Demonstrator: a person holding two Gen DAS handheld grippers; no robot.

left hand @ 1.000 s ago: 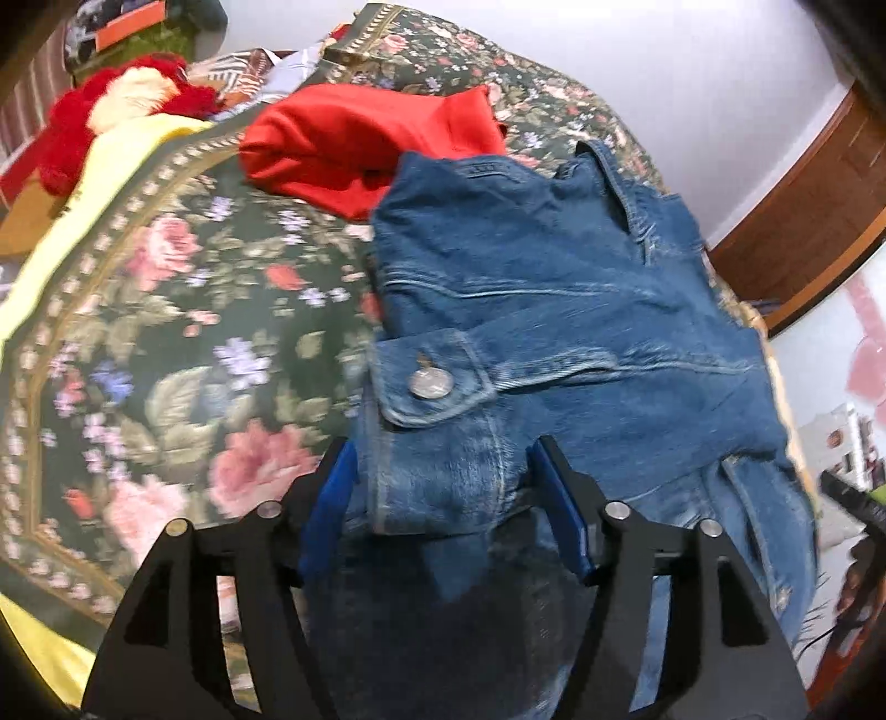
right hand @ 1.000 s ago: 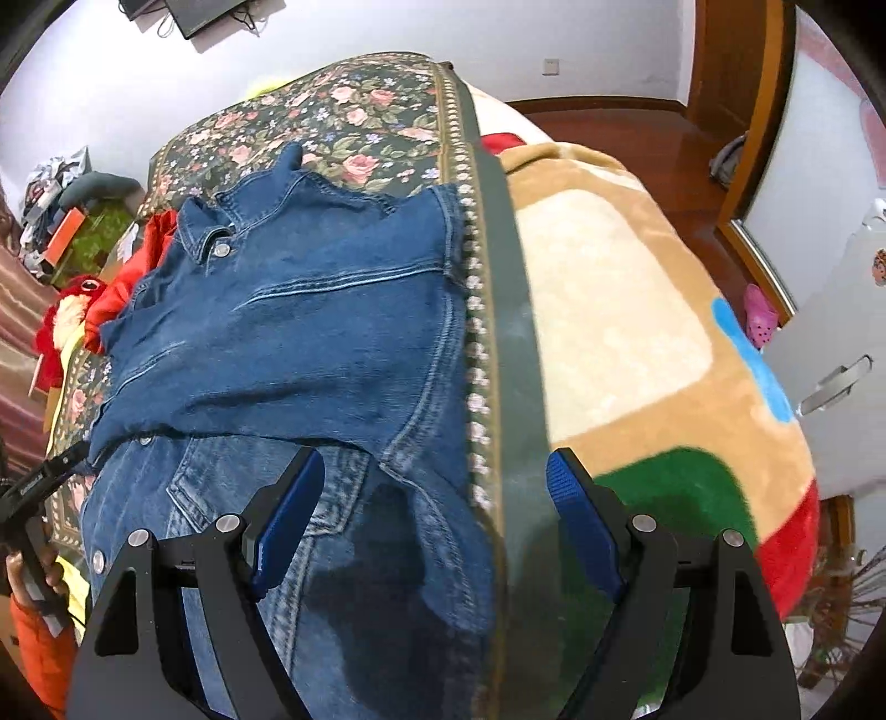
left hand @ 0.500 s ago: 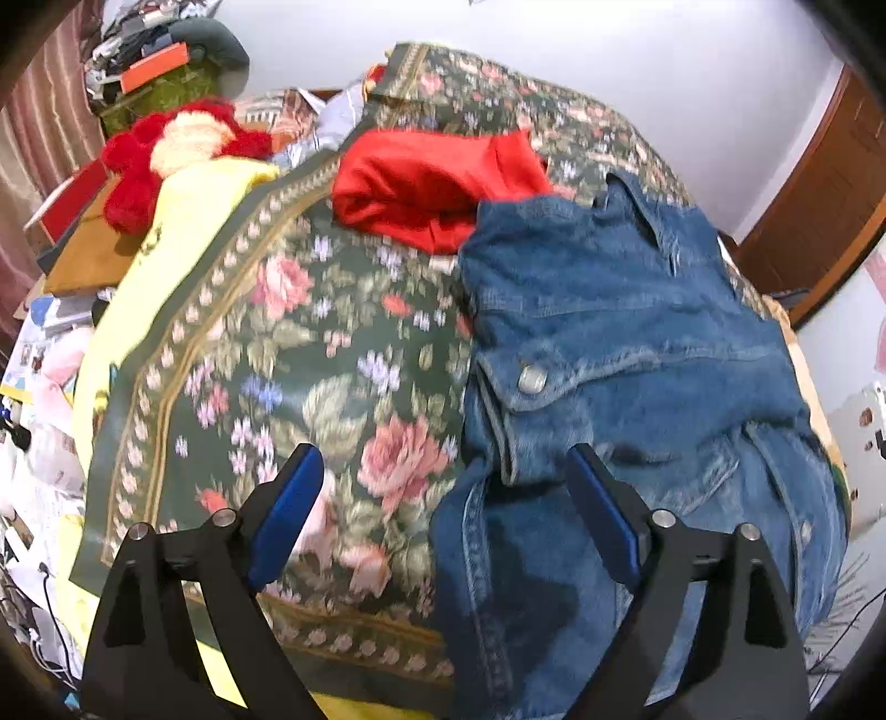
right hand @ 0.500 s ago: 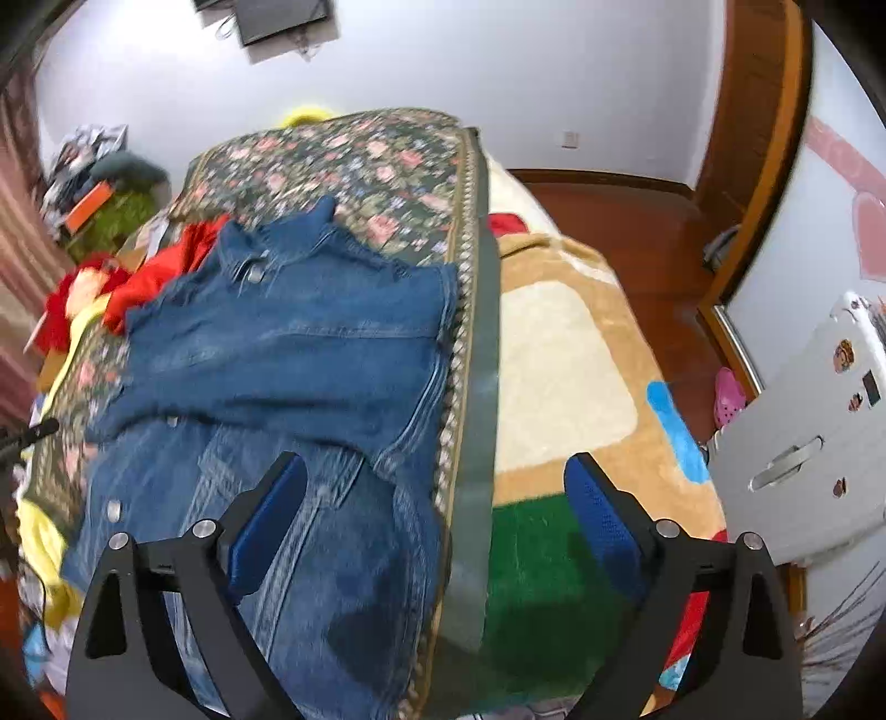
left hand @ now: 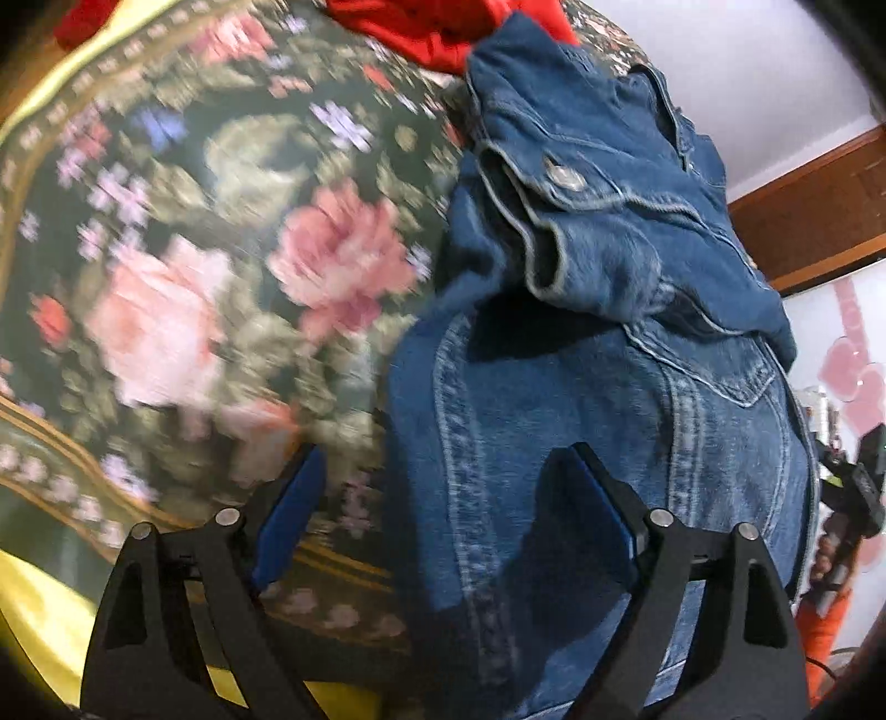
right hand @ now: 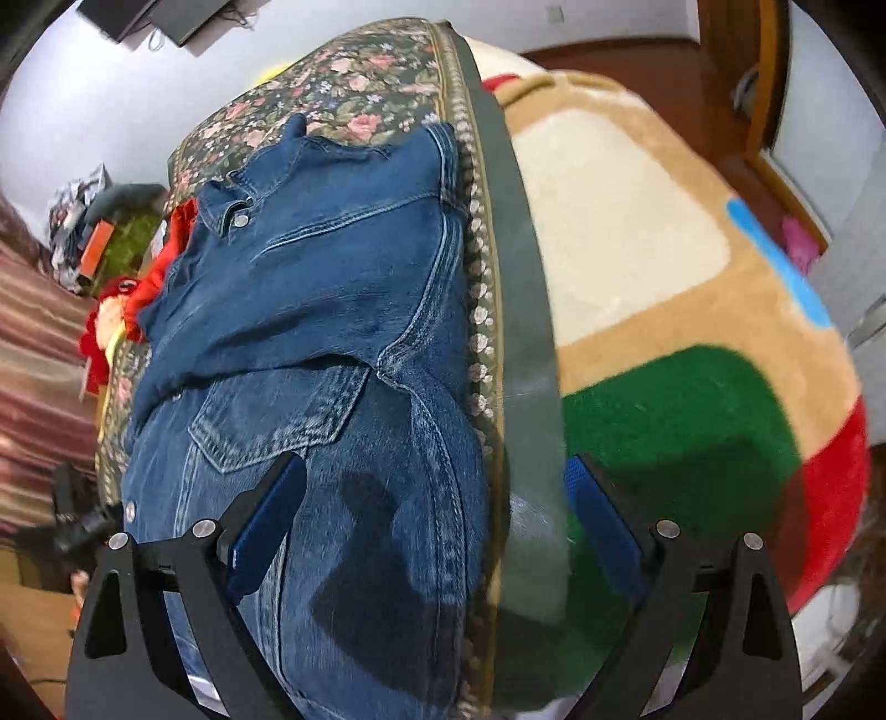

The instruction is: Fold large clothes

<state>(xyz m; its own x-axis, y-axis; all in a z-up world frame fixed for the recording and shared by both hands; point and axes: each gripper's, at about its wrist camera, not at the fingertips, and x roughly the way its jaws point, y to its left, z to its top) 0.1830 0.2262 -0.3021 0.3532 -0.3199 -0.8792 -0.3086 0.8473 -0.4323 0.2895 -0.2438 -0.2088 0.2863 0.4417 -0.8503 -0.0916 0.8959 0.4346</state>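
Observation:
A blue denim jacket [left hand: 598, 343] lies on the floral bedspread [left hand: 194, 249], its sleeves folded across the body. It also shows in the right wrist view [right hand: 332, 332], along the spread's right border. My left gripper [left hand: 443, 498] is open and empty, low over the jacket's near left edge, one finger on each side of that edge. My right gripper [right hand: 437, 509] is open and empty, low over the jacket's near right edge and the green border [right hand: 526, 387].
A red garment [left hand: 437, 27] lies beyond the jacket's collar. A tan plush blanket with cream, green and red patches [right hand: 664, 277] covers the bed to the right. Clutter and a red toy [right hand: 105, 321] sit at the far left. A wooden door frame [left hand: 803, 194] stands far right.
Both grippers have dropped toward the jacket's near hem after pulling back. The left one released the sleeve cuff a second ago and now stands open at the left edge.

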